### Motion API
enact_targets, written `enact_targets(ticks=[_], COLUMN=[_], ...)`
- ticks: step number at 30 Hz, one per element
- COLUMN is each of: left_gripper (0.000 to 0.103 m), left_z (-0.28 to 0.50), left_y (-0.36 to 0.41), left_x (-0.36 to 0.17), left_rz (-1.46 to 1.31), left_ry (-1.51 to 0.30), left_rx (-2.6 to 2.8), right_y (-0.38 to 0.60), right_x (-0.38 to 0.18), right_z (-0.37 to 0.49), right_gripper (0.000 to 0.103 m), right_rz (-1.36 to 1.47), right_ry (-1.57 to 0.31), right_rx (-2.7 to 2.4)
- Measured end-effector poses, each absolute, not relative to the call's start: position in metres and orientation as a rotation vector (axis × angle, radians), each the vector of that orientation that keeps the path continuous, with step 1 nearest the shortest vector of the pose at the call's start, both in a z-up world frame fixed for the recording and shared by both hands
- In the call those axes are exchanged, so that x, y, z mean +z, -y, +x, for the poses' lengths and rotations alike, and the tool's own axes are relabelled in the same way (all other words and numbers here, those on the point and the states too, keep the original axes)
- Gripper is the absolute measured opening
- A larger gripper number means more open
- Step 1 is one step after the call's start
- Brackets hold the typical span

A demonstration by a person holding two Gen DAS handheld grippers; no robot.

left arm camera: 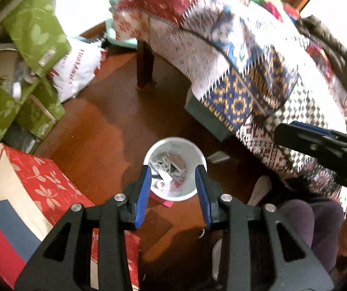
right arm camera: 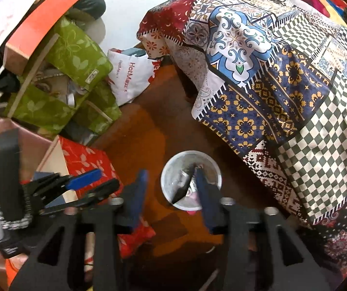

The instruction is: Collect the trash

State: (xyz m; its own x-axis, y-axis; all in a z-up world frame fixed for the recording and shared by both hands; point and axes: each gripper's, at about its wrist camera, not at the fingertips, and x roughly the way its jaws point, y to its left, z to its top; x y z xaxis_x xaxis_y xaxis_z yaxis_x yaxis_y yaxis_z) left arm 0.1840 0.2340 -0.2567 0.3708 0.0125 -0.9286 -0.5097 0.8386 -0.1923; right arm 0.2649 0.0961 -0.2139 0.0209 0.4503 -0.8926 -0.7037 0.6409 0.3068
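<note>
Both jaws are spread apart and nothing is held: the left gripper and right gripper are poised above a white bin on the wooden floor, beside a quilt-covered bed; paper scraps are seen inside.

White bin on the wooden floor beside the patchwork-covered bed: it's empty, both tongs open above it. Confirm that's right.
Not quite. The white bin is not empty: the left wrist view shows crumpled paper and wrappers inside it. The rest holds: it stands on the wooden floor beside the patchwork-covered bed, with the left tongs and the right tongs open above it.
</note>
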Motion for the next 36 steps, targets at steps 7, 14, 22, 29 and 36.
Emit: enact_targets(ticks=[7,14,22,29,36], left_gripper=[0.037,0.036,0.037,0.044,0.064], left_z=[0.160,0.138,0.092,0.040,-0.016], left_y=[-0.231,-0.195,-0.127,-0.068,-0.032], left_x=[-0.200,-0.113,-0.025,0.003,0.000], left_rz=[-0.497,-0.386,-0.290,-0.203,-0.179], left_ry=[-0.997,-0.776,-0.517,-0.388,-0.340], left_rx=[0.380,0.353,0.232,0.172,0.098], right_y=[-0.076,-0.011,0.082,0.137,0.156], right_x=[-0.175,-0.093,-0.006,0.018,0.014], right_z=[0.252,0.221,0.163,0.088,0.032], right_gripper=[0.048,0.048,0.048,0.048,0.063], right_rz=[-0.292,-0.280,-0.143,-0.016,0.014], right_ry=[-1.122,-0.829,-0.573,-0.433,-0.354], right_rx=[0.883,0.783,0.653,0.534,0.428])
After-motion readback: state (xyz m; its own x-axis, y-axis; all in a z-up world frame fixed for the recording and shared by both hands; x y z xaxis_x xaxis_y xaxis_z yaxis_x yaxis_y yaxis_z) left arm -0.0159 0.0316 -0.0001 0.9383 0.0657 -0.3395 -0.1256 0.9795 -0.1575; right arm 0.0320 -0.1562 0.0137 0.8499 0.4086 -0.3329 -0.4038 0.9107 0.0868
